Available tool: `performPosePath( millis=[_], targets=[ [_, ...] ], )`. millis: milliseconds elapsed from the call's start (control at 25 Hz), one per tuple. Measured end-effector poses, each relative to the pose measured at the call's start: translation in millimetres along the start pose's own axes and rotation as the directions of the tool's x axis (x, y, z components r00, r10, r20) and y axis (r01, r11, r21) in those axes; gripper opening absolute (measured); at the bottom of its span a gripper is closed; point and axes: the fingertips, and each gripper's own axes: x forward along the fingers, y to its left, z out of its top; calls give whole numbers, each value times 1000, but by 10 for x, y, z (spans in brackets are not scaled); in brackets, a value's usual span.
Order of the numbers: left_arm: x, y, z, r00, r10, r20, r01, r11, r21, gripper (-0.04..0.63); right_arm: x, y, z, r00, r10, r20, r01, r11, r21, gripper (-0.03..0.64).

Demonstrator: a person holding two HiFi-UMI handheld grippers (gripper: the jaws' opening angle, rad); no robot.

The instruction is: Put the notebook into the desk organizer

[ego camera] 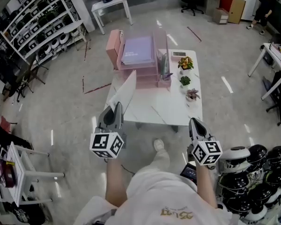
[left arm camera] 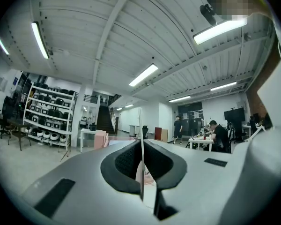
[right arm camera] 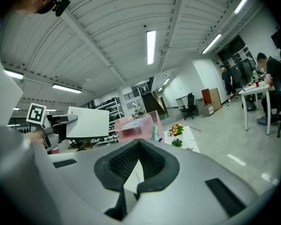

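**pinkdesk:** So where's the notebook (ego camera: pixel 125 93) at?

**gripfan:** It's up in the air over the near left corner of the table (ego camera: pixel 168 109). The left tool (ego camera: pixel 113 112) is pinching its near edge. In the left gripper view it's just a thin line clamped between the pads (left arm camera: pixel 126 162), so it's standing on edge.

**pinkdesk:** And the right one?

**gripfan:** The right tool (ego camera: pixel 195 124) is closed up with nothing in it, hanging off the near right side.

**pinkdesk:** Which way to the desk organizer (ego camera: pixel 113 50)?

**gripfan:** It's at the far end of the table, ahead and a bit right of the left tool. The notebook's long axis already runs roughly that way. I'd guess it's a left-hand job: push it forward and drop it in on edge.
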Motion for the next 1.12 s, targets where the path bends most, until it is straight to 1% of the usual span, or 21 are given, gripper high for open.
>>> performPosePath(
  millis=[160,360,520,800,1120],
  targets=[
    [770,219,134,999,-1,33,0,1000,24,26,800,-280,294,1000,12,4,-12,999,-32,9],
    [1702,533,237,999,-19,26,17,997,74,26,1818,-467,774,999,35,25,-34,998,-55,9],
    [2240,792,246,1000,-16,20,15,997,81,26,2392,-553,878,999,49,7,-48,997,-54,9],
    [2738,998,83,1000,-23,-18,24,998,65,26,2888,-734,796,998,42,-41,-44,999,-33,9],
    [2996,1003,1,999,-49,-15,50,997,54,26,3016,-913,737,998,23,-61,-23,1000,-14,9]
  ],
)
